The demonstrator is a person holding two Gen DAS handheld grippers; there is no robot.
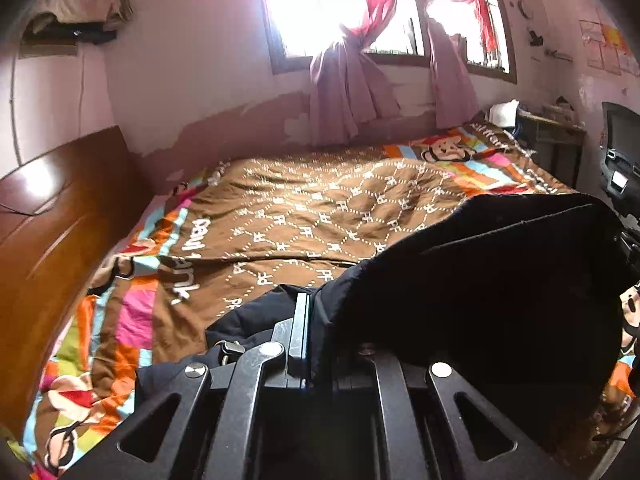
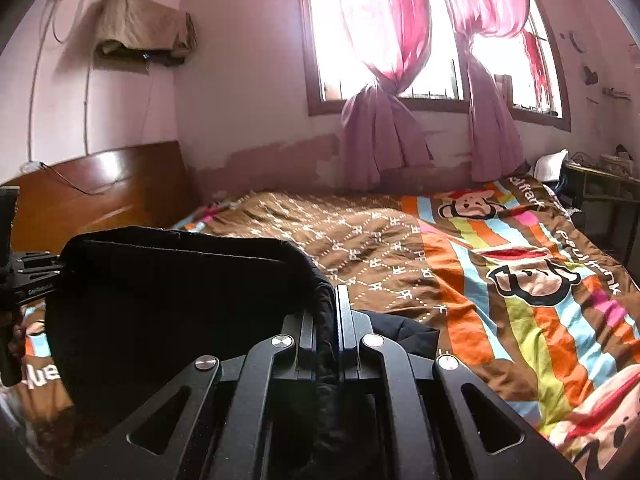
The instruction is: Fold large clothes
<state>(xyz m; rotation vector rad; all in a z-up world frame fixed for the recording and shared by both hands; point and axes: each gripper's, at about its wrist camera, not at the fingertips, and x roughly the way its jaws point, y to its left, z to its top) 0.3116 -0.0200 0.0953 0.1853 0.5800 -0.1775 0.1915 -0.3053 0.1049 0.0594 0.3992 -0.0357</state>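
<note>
Item: black garment (image 1: 500,272), large, dark padded cloth, probably a jacket. Location: held above the near side of the bed, over the brown patterned quilt (image 1: 312,208); part of it lies crumpled on the quilt below the left gripper.

Left gripper (image 1: 308,304): fingers closed to almost nothing, pinching one end of the garment's upper edge. The cloth runs away to its right.

Right gripper (image 2: 335,300): fingers likewise nearly together, clamped on the other end of the same edge. The cloth runs away to its left, where the left gripper's body shows at the frame border.

Governing relation: the garment's held edge spans crosswise between the two grippers, roughly parallel to the near side of the bed, with the body of the cloth hanging and bulging below it. Both grippers hold it equally; neither is nearer. The open stretch of quilt lies ahead of both, toward the window (image 2: 400,40).

Judgement: the step in hand appears to be carrying the gripped edge forward to lay or fold the garment on the quilt. Both ends would need to travel together to keep the edge straight.

Surroundings: wooden headboard (image 1: 52,216) at left; pink curtains (image 2: 380,80) tied at the window.
</note>
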